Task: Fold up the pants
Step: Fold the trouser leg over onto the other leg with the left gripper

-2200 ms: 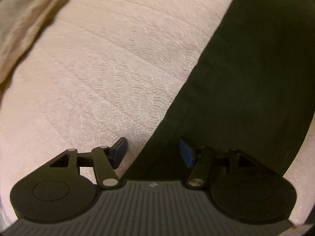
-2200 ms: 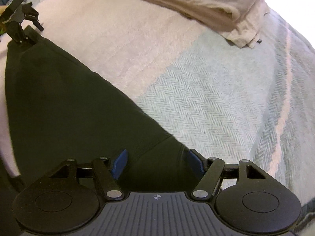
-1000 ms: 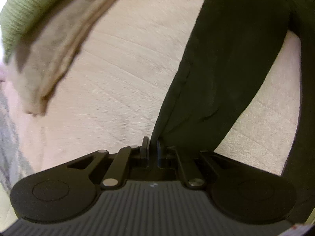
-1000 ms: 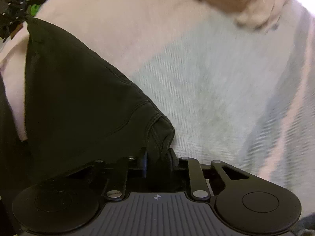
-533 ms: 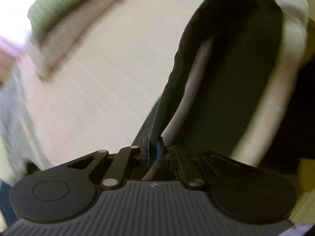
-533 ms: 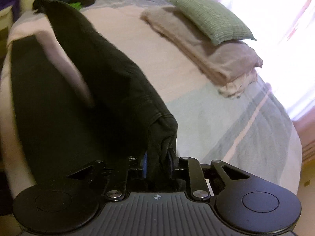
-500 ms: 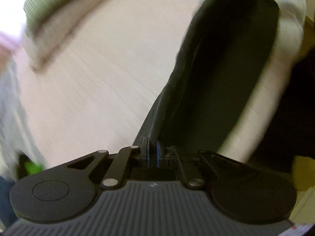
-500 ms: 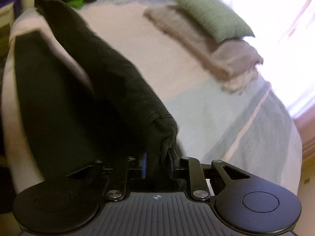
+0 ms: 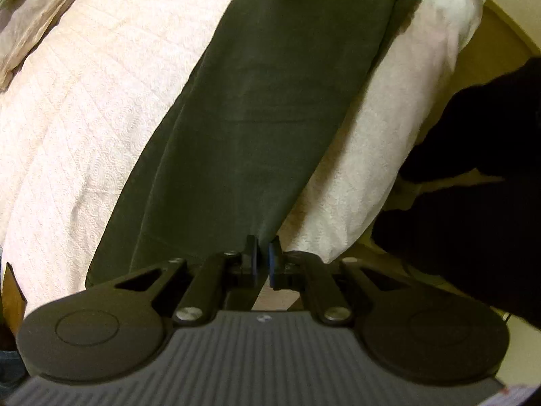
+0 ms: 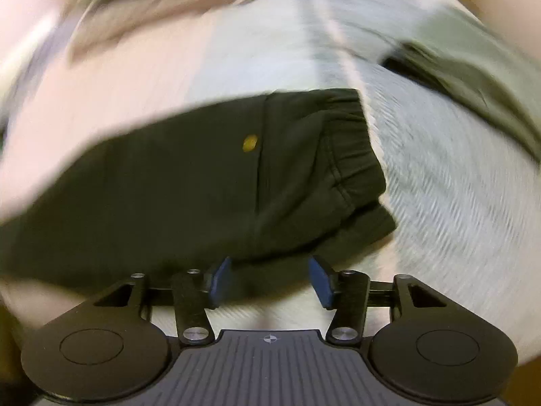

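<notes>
Your left claw [image 9: 263, 258] clenches the pants [image 9: 270, 101] hem; your right claw [image 10: 268, 280] is opening, releasing the waistband on the bed [image 10: 456, 186].

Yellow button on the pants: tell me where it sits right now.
In the right wrist view the yellow button sits mid-frame on the dark pants, left of the gathered waistband and up-frame from the opening right claw.

Right gripper [image 10: 269, 279] jaws opening, blue pads [image 10: 319, 282] clear of dark pants [image 10: 189, 196] lying folded on blurred herringbone bedspread [image 10: 456, 196], waistband edge between them, yellow button [image 10: 250, 143] up.
</notes>
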